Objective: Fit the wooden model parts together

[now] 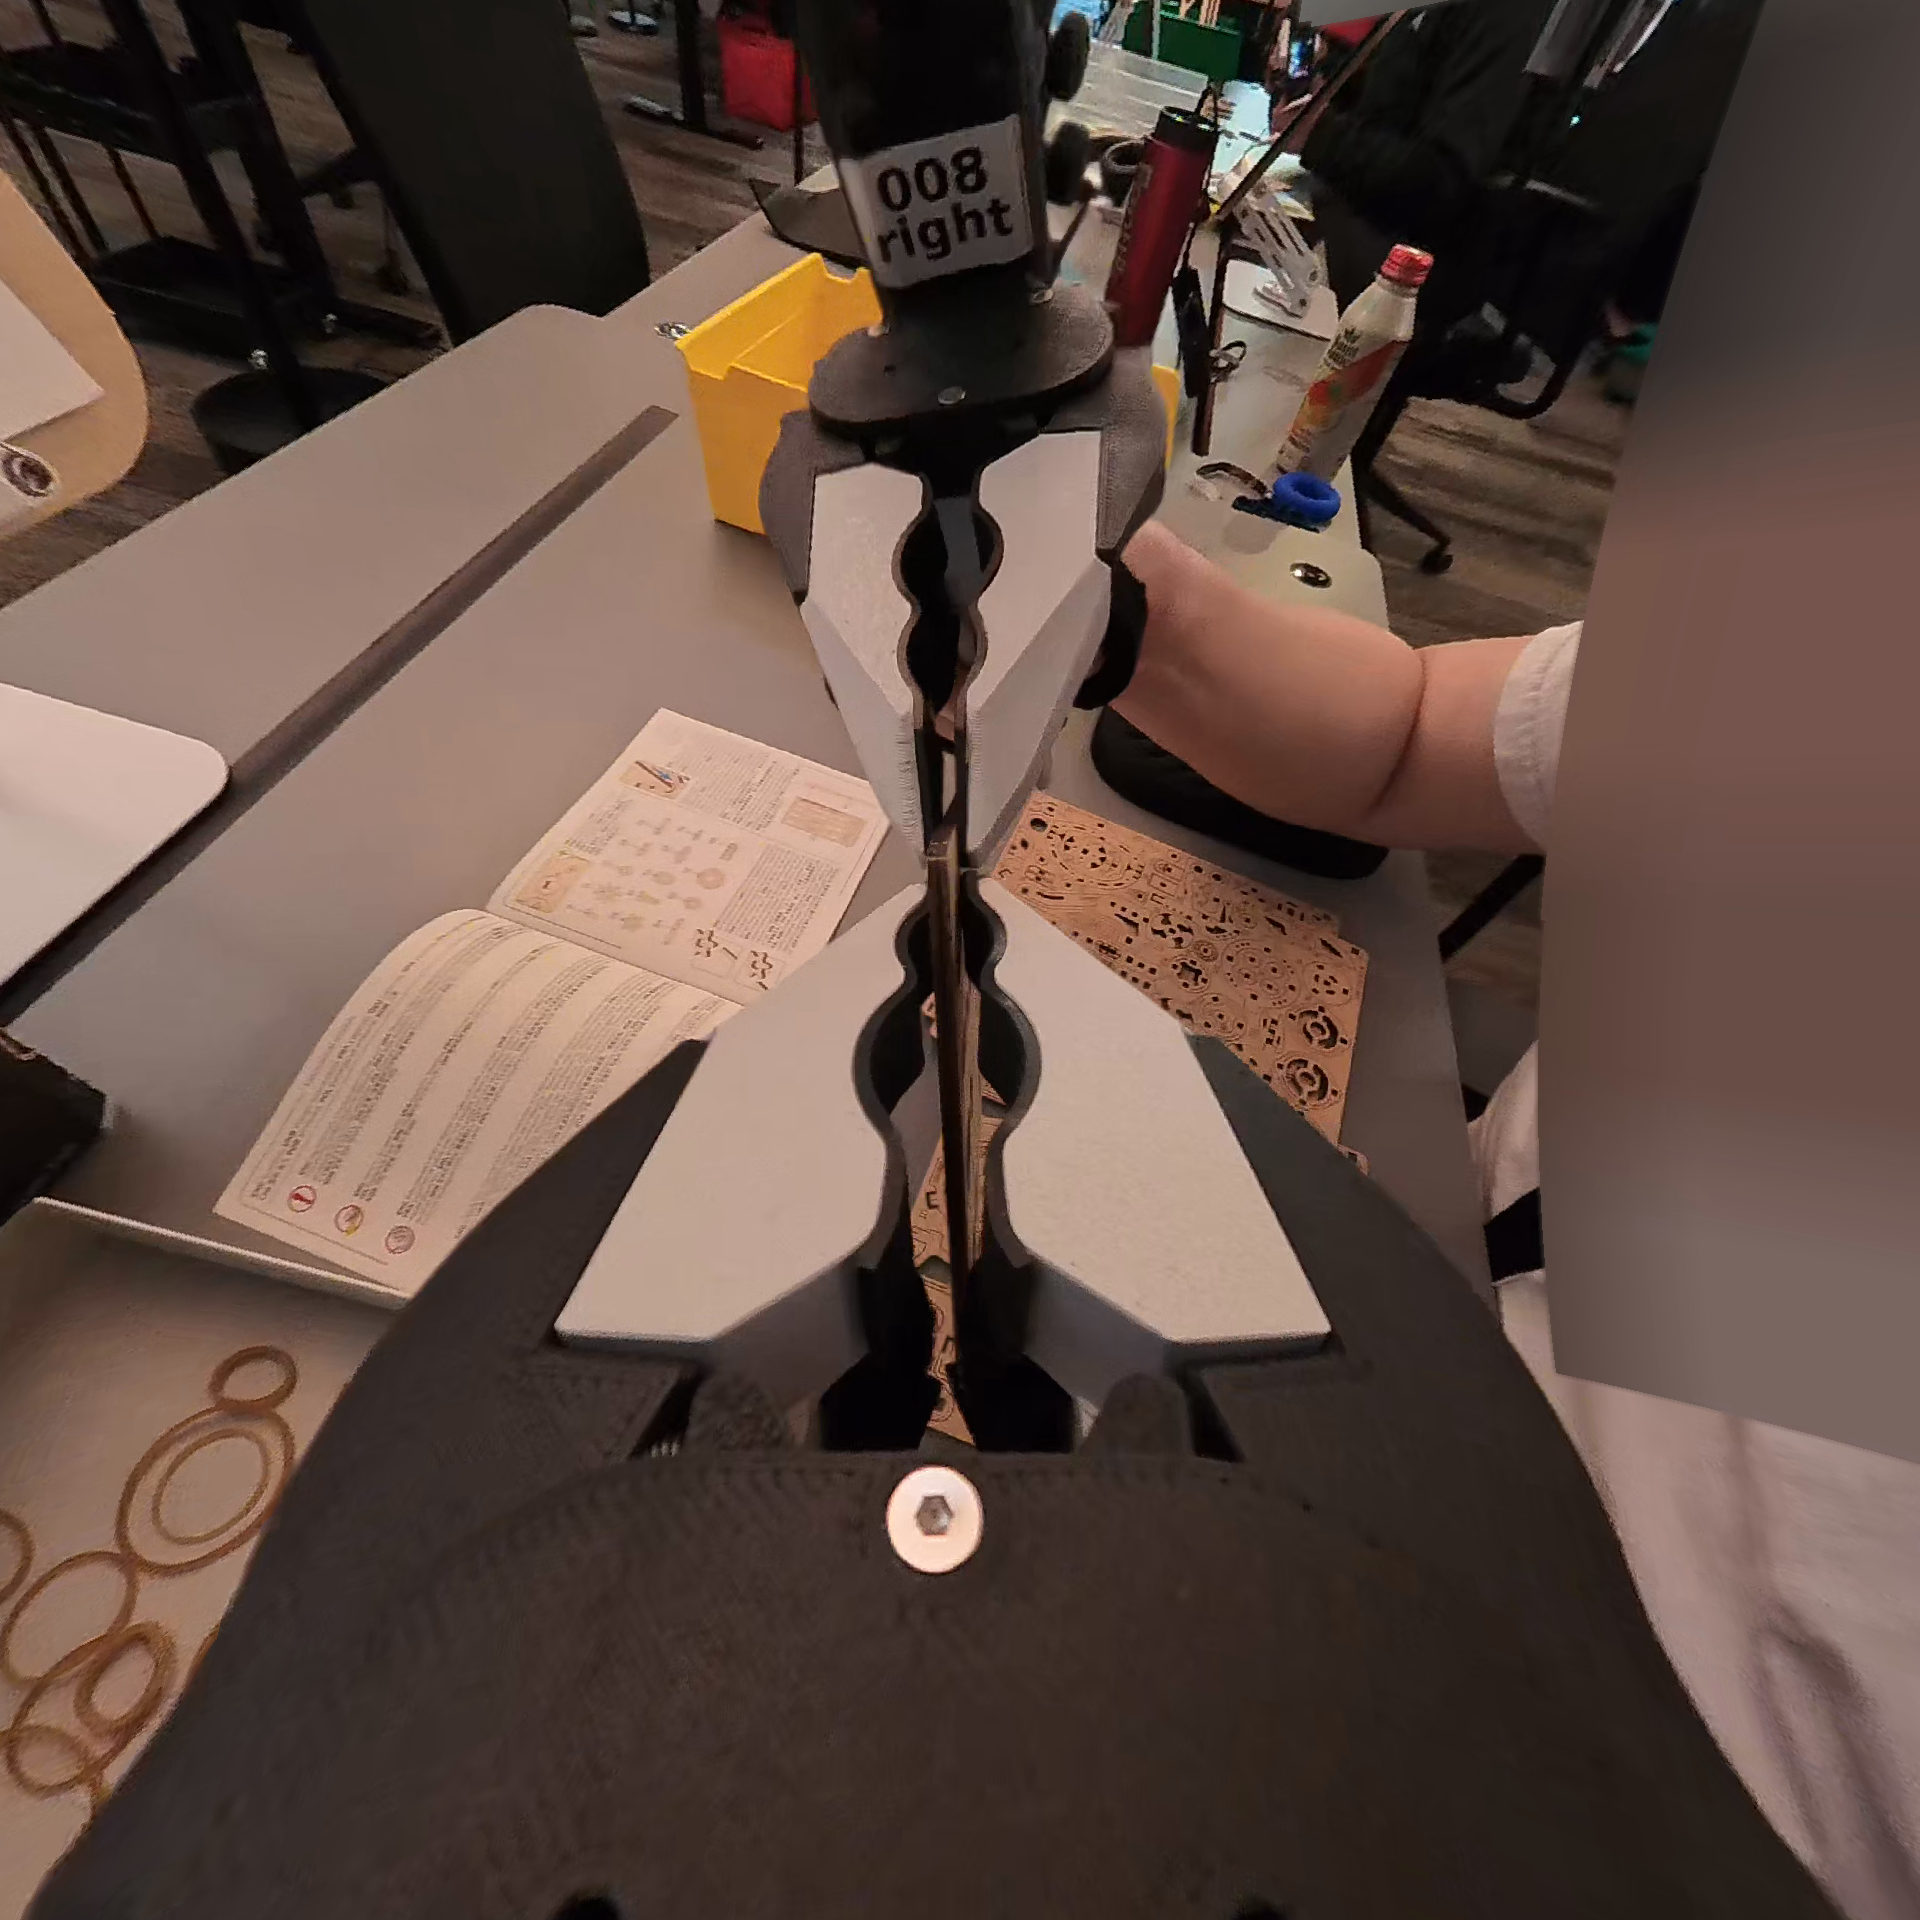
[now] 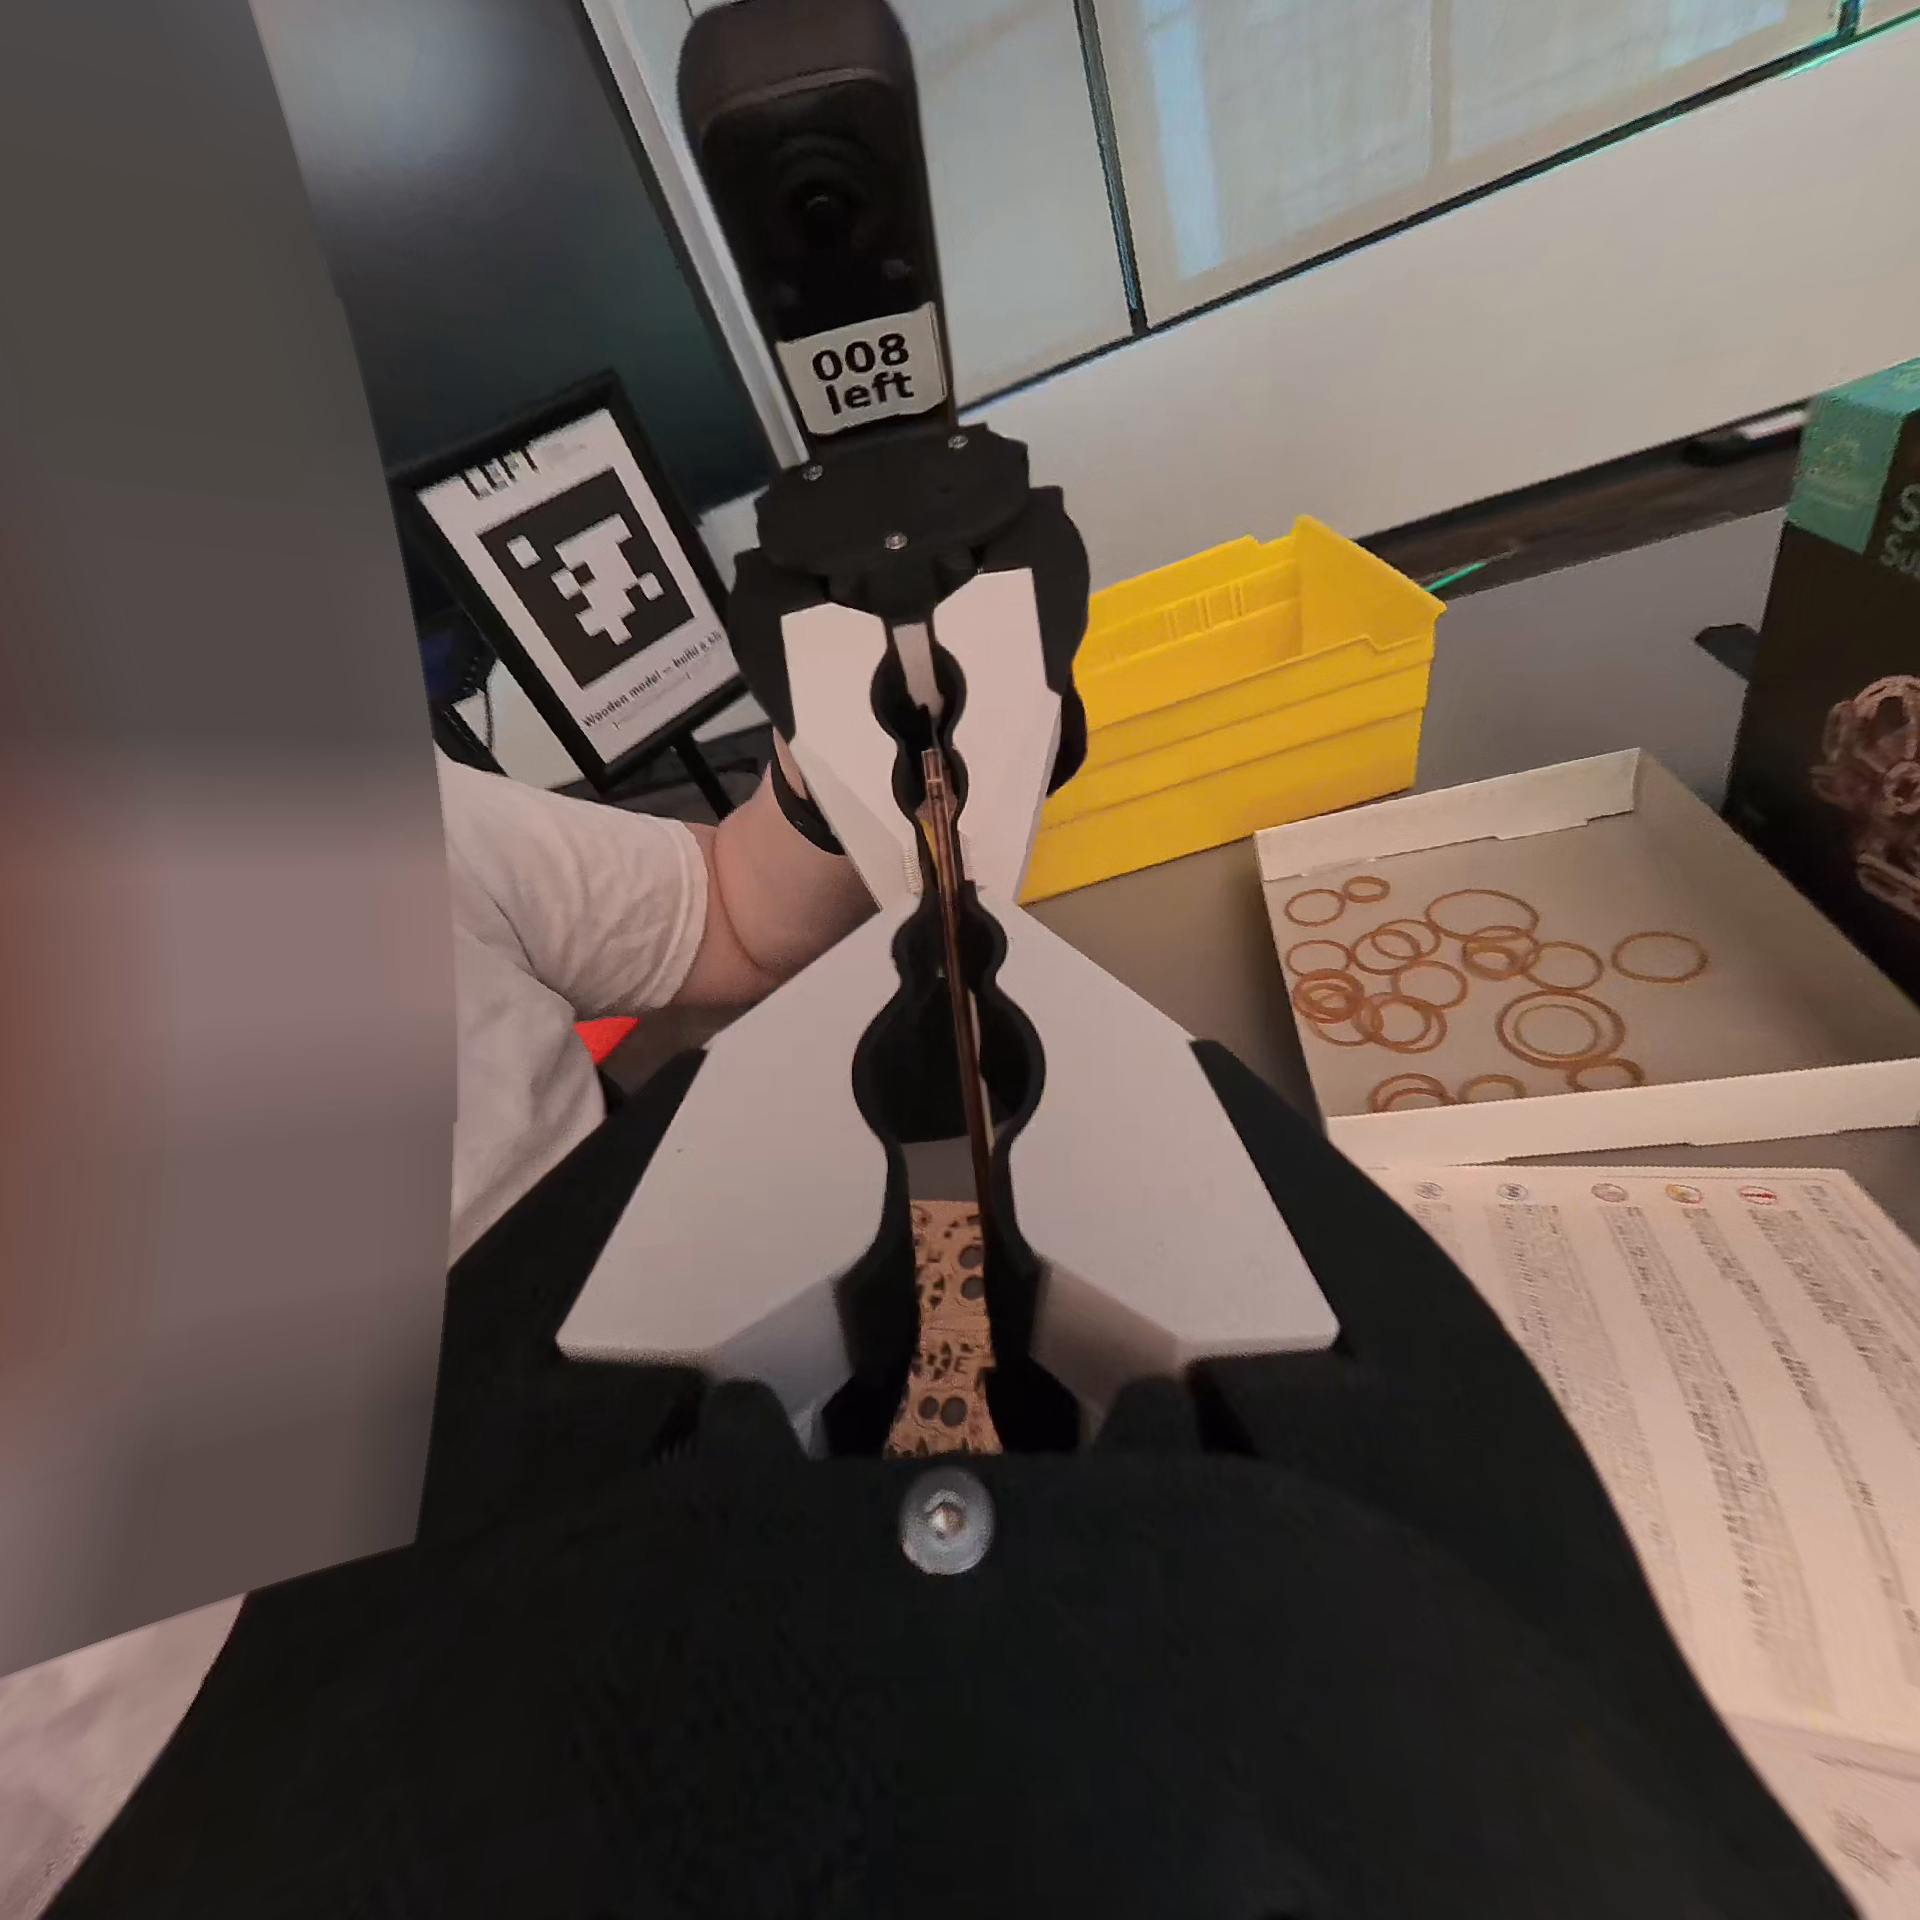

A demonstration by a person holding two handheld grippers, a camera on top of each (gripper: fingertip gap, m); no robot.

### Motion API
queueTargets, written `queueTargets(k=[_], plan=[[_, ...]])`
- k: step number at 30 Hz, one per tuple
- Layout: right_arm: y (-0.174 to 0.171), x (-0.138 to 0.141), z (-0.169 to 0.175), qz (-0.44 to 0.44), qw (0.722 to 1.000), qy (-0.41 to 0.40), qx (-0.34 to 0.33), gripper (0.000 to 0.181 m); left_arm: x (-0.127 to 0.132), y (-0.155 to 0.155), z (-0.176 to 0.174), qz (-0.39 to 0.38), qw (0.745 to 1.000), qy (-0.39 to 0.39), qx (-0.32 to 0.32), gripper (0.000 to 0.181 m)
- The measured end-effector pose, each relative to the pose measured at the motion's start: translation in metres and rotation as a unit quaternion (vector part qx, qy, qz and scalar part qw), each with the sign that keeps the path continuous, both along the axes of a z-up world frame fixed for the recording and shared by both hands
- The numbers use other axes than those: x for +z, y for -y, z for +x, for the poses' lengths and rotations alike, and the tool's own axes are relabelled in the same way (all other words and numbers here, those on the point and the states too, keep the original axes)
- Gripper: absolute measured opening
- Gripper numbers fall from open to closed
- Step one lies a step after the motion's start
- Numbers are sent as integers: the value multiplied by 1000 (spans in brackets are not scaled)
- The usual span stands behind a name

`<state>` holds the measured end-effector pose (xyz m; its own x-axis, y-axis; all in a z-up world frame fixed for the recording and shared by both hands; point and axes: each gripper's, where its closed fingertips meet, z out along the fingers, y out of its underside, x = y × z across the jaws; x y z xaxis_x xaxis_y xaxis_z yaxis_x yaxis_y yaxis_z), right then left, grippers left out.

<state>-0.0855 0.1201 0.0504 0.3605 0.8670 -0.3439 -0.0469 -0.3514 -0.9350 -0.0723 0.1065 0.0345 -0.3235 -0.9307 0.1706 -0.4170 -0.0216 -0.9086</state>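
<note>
Plywood sheet (image 1: 951,1039), laser-cut, is held edge-on in the air between the two claws, above the tabletop (image 1: 416,644). Left claw (image 1: 948,883) is clamped on its near end, right claw (image 2: 951,914) clamped on the far end — tips nearly touching, nose to nose. Second cut sheet (image 1: 1195,935) lies flat on the tabletop just below, beside the open booklet (image 1: 540,1018). Tray (image 2: 1455,821) of rubber bands (image 2: 1455,987) and yellow bin (image 2: 1299,707) sit off to the side.

Progress, my read: early. No loose parts or joined pieces visible anywhere — parts look to be in their sheets yet. Popping pieces out and all the fitting remain.
</note>
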Motion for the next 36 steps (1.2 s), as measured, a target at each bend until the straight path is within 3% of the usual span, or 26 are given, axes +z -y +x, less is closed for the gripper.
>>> queueTargets(k=[10, 36], plan=[[-1, 2, -2, -24, 999, -34, 7, 2, -2, 1, 1, 2, 1000, -2, -1, 1], [-5, 1, 3, -40, 999, -26, -8, 1, -4, -1, 6, 10, 1000, 2, 19, 1]])
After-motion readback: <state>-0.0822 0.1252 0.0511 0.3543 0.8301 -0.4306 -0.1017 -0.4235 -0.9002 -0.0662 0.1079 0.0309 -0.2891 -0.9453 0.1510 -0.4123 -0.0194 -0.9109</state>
